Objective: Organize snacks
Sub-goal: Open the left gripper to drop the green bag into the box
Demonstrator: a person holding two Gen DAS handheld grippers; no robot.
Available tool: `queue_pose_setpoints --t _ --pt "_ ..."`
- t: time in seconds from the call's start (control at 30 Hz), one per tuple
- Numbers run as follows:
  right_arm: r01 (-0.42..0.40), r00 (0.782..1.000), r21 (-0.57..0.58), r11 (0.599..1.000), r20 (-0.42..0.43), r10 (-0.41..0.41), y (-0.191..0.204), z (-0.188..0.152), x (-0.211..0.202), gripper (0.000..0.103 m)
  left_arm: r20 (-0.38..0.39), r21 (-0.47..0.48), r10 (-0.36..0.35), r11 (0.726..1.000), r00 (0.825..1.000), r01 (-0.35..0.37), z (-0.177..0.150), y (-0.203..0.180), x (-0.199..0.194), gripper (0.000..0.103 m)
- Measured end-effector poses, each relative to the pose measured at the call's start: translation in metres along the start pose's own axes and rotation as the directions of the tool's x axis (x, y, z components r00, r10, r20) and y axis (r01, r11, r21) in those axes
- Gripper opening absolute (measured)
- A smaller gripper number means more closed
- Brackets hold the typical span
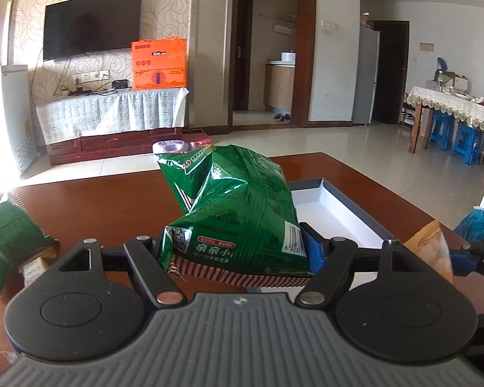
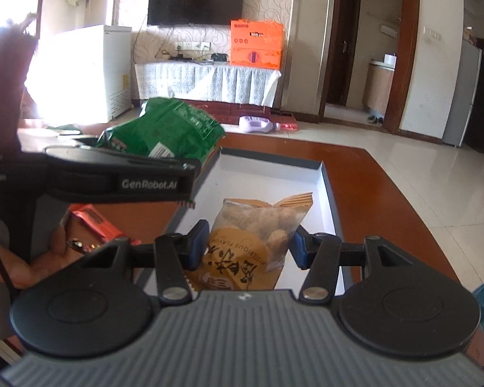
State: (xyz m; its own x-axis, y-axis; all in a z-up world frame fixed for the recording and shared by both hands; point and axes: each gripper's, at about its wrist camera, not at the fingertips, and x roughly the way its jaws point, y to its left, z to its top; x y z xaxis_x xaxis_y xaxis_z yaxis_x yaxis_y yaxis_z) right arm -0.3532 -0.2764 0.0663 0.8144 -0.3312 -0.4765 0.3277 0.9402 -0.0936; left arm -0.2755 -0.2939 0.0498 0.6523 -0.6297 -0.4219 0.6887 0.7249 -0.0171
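Note:
My left gripper (image 1: 238, 251) is shut on a green snack bag (image 1: 235, 213) and holds it above the table at the left edge of a shallow white tray with dark walls (image 1: 335, 213). The same bag (image 2: 167, 129) and the left gripper's body show in the right wrist view. My right gripper (image 2: 248, 245) holds an orange bag of peanuts (image 2: 255, 235) between its blue pads over the tray (image 2: 264, 174). That orange bag (image 1: 432, 251) appears at the right in the left wrist view.
The brown table (image 1: 113, 200) carries another green snack bag (image 1: 6, 235) at the left and a red packet (image 2: 93, 219) beside the tray. A blue plastic bag (image 1: 480, 222) sits at the right edge. A purple bottle (image 2: 258, 124) lies on the floor beyond.

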Motion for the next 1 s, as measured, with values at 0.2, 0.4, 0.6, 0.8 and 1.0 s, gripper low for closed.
queue_pose_setpoints --t 0.2,0.4,0.6,0.8,1.0 --pt "0.005 1.000 0.016 1.000 -0.023 -0.005 -0.005 -0.002 0.006 0.055 -0.015 0.022 -0.034 0.999 0.999 0.034 0.006 -0.012 0.028 0.078" --pt "0.014 0.999 0.023 1.000 -0.051 -0.013 -0.007 -0.005 0.009 0.055 -0.040 0.032 -0.069 0.997 0.997 0.070 0.008 -0.020 0.054 0.078" --pt "0.015 0.998 0.029 0.999 -0.068 -0.013 -0.006 -0.003 0.013 0.055 -0.086 0.050 -0.088 0.994 0.992 0.093 0.010 -0.022 0.082 0.079" --pt "0.015 0.997 0.022 1.000 -0.074 -0.013 -0.007 -0.001 0.017 0.055 -0.096 0.048 -0.087 0.995 0.992 0.092 0.011 -0.022 0.097 0.080" --pt "0.015 0.997 0.020 1.000 -0.076 -0.014 -0.006 0.001 0.020 0.055 -0.099 0.044 -0.080 0.995 0.992 0.085 0.016 -0.015 0.108 0.086"
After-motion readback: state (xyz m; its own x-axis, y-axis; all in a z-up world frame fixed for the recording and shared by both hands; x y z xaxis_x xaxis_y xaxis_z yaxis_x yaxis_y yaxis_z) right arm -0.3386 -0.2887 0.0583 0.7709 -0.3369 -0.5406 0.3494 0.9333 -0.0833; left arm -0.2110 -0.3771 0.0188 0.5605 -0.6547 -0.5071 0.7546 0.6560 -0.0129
